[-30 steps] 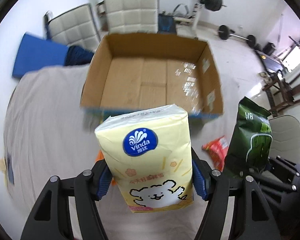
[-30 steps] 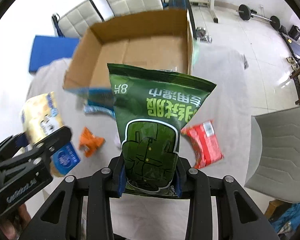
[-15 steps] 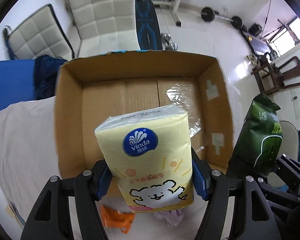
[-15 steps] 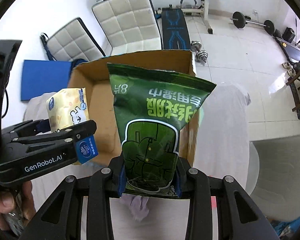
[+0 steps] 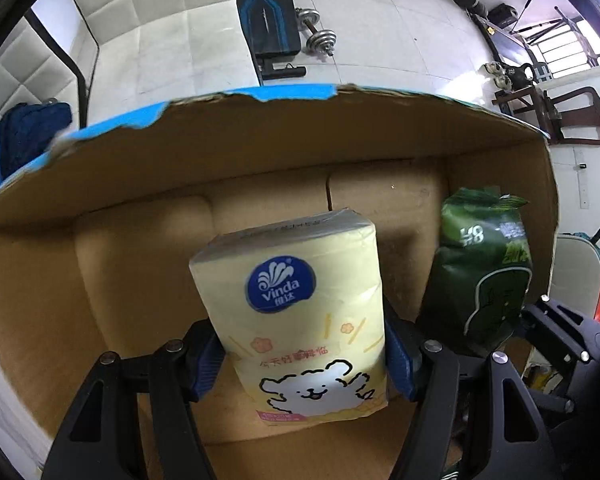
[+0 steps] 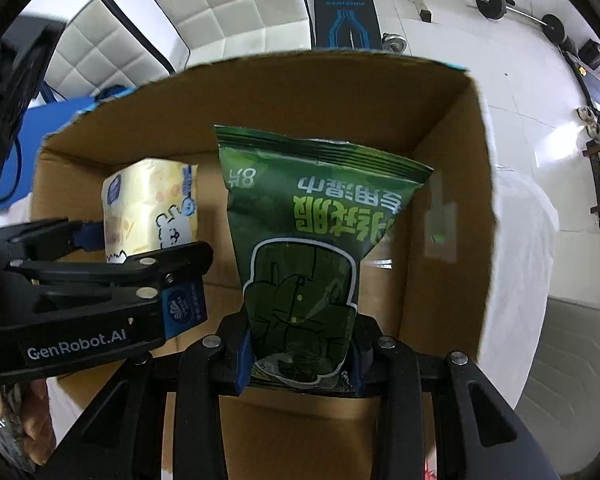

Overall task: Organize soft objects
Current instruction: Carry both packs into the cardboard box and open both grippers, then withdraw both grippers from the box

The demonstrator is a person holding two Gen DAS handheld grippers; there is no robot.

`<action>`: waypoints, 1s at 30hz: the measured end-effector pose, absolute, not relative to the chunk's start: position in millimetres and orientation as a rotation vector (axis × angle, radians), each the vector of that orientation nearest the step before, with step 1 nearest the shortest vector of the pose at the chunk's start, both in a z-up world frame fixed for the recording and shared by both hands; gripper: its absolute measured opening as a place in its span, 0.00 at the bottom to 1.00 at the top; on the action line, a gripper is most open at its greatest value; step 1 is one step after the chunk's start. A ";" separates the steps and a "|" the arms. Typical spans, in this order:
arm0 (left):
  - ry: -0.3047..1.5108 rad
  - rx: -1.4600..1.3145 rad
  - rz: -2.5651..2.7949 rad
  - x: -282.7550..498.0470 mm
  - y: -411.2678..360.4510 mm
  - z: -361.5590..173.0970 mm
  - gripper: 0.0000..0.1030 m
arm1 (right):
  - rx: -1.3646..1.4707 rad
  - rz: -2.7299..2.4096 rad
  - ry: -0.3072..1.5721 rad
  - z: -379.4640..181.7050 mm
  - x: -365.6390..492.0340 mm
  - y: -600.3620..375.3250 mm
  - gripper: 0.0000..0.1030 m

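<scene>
Left wrist view: your left gripper [image 5: 304, 356] is clamped on the yellow Vinda tissue pack [image 5: 296, 312], blue pads pressed into both its sides. A second ago the cardboard box [image 5: 260, 152] sat well ahead of you; now its brown walls fill the frame and the pack hangs over the box floor, so both hands have come forward and down into the box. At about 3 o'clock from the tissues hangs the green snack bag [image 5: 484, 276].

From the right wrist, your right gripper [image 6: 300, 364] pinches that bag's lower edge in narrow jaws, and the bag has likewise crossed from outside the rim to above the floor. The left gripper and tissues sit at 9 o'clock there.

I judge both items ready for release; neither clearly touches the floor yet.

Under the box is a table with a pale cloth [image 6: 528, 240]. Beyond, at 12 o'clock: quilted white chairs [image 6: 228, 4], a blue-and-black weight bench [image 6: 344, 4], dumbbells, white tiled floor.
</scene>
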State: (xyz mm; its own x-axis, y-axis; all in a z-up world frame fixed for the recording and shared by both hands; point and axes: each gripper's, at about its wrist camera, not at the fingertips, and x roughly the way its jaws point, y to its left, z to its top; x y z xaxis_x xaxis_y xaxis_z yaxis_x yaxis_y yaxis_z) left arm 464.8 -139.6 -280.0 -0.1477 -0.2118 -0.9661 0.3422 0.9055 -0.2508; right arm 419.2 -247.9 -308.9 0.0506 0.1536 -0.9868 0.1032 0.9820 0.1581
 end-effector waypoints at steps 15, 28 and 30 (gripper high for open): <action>1.671 0.083 -0.411 468.8 -123.4 -276.5 0.88 | 0.189 0.019 1.560 -328.8 435.9 -235.1 0.66; 1.452 0.139 -0.323 408.1 -77.2 -216.6 1.00 | 0.191 -0.037 1.475 -287.6 379.3 -213.8 1.00; 1.414 0.147 -0.311 394.1 -70.6 -204.8 1.00 | 0.195 -0.056 1.455 -277.7 362.1 -207.8 1.00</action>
